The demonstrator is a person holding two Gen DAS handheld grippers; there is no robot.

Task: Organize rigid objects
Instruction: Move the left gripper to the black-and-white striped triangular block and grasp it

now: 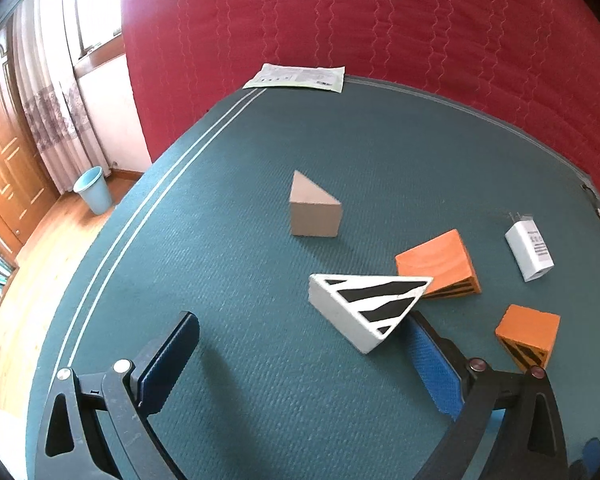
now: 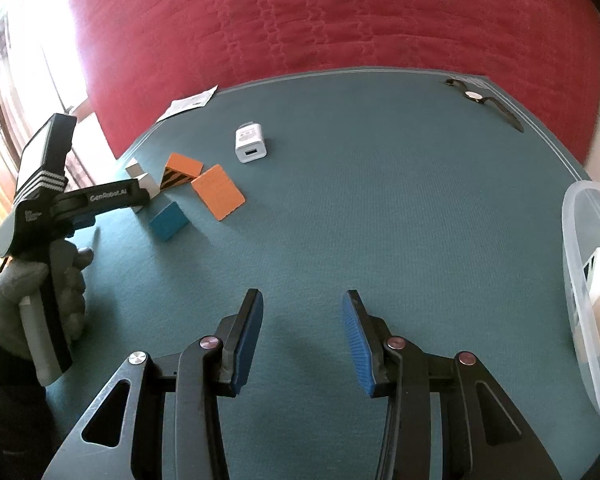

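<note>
I see the big green counter [image 1: 260, 208] with blocks in a bunch, and my left gripper [image 1: 304, 344] is near them, wide open and holding nothing. The white striped wedge [image 1: 364, 308] sits just inside it, right beside the right-hand finger; I cannot tell if they touch. I think this is the block to pick up next. To do it well, I should slide right so the wedge sits in the middle, then squeeze its flat sides, not its slanted one, or it may pop out. The orange wedge [image 1: 440, 268] lies close behind it, so I must go slowly and not bump it. My right gripper [image 2: 303, 320] is partly open and empty over bare counter. The clear tub [image 2: 588, 280] waits at the far right edge, with some pale blocks already inside.
</note>
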